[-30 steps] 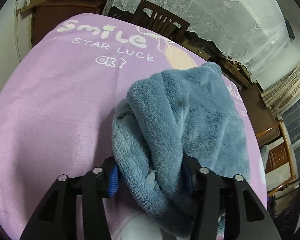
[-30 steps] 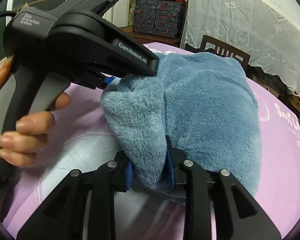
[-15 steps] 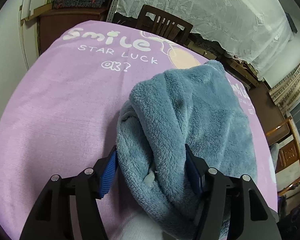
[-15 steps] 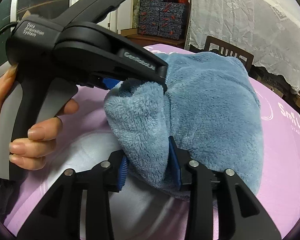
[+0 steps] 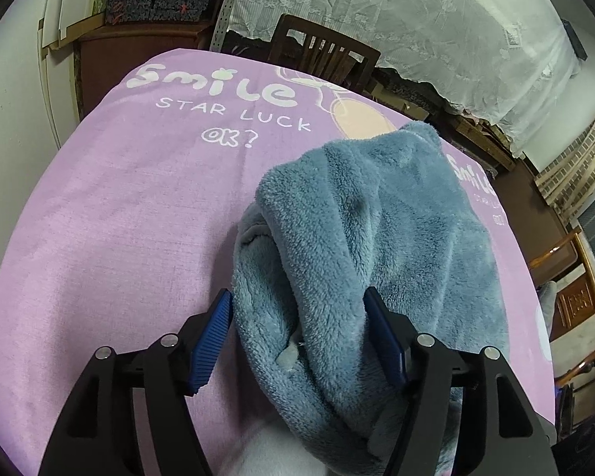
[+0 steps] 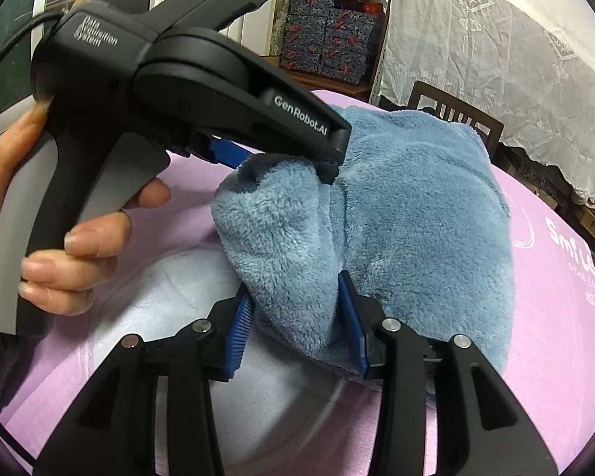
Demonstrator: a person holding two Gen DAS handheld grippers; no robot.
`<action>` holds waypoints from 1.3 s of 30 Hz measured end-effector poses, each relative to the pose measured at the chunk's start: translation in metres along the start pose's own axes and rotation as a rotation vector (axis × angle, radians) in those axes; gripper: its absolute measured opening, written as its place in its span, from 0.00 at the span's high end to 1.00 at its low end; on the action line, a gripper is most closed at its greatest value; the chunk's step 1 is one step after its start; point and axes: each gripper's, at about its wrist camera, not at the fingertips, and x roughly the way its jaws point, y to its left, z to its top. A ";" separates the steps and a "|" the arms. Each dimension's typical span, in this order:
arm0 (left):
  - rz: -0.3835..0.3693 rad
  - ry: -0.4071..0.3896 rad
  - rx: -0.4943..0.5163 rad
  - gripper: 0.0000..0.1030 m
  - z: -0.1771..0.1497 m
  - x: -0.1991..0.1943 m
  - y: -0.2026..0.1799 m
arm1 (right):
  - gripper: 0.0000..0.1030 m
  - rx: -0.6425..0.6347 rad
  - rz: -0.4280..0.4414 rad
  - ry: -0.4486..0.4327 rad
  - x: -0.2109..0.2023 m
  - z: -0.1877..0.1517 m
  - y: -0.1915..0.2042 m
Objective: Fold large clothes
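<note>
A fluffy blue fleece garment (image 5: pixel 377 238) lies folded in a thick bundle on the purple printed cloth (image 5: pixel 119 218). My left gripper (image 5: pixel 301 329) is open, its blue pads wide apart on either side of the bundle's near fold. My right gripper (image 6: pixel 297 317) is open too, its pads standing a little off the garment's (image 6: pixel 396 218) near corner. The left gripper's body (image 6: pixel 202 91) and the hand holding it show in the right wrist view, over the garment's left edge.
The purple cloth (image 6: pixel 555 317) covers the table and bears white "Smile Star Luck" lettering (image 5: pixel 218 87). A dark wooden chair (image 5: pixel 321 55) stands at the far edge. Lace curtain (image 5: pixel 416 20) and stacked boxes (image 6: pixel 329 39) lie behind. Wooden furniture (image 5: pixel 567 277) stands to the right.
Both grippers have opened and let go of the blue garment. The left pads spread wide; the right pads parted a little. The bundle has settled on the cloth.
</note>
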 end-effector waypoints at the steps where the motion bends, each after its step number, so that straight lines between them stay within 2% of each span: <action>1: 0.001 -0.003 0.003 0.34 0.001 -0.001 -0.001 | 0.59 -0.005 -0.001 -0.001 0.000 0.000 0.001; 12: 0.015 -0.037 0.037 0.34 -0.001 -0.018 -0.012 | 0.57 -0.046 -0.031 -0.014 -0.006 -0.003 0.009; 17: 0.022 -0.086 0.032 0.34 0.000 -0.032 -0.013 | 0.54 -0.048 -0.017 -0.035 -0.020 -0.003 0.010; 21: 0.033 -0.148 0.042 0.34 -0.001 -0.050 -0.018 | 0.49 -0.014 0.003 -0.082 -0.038 0.003 0.004; 27: 0.024 -0.193 0.041 0.34 -0.004 -0.067 -0.024 | 0.47 0.004 -0.036 -0.150 -0.060 0.009 -0.002; 39: 0.112 -0.225 0.115 0.34 -0.014 -0.067 -0.043 | 0.47 0.101 -0.085 -0.183 -0.071 0.016 -0.035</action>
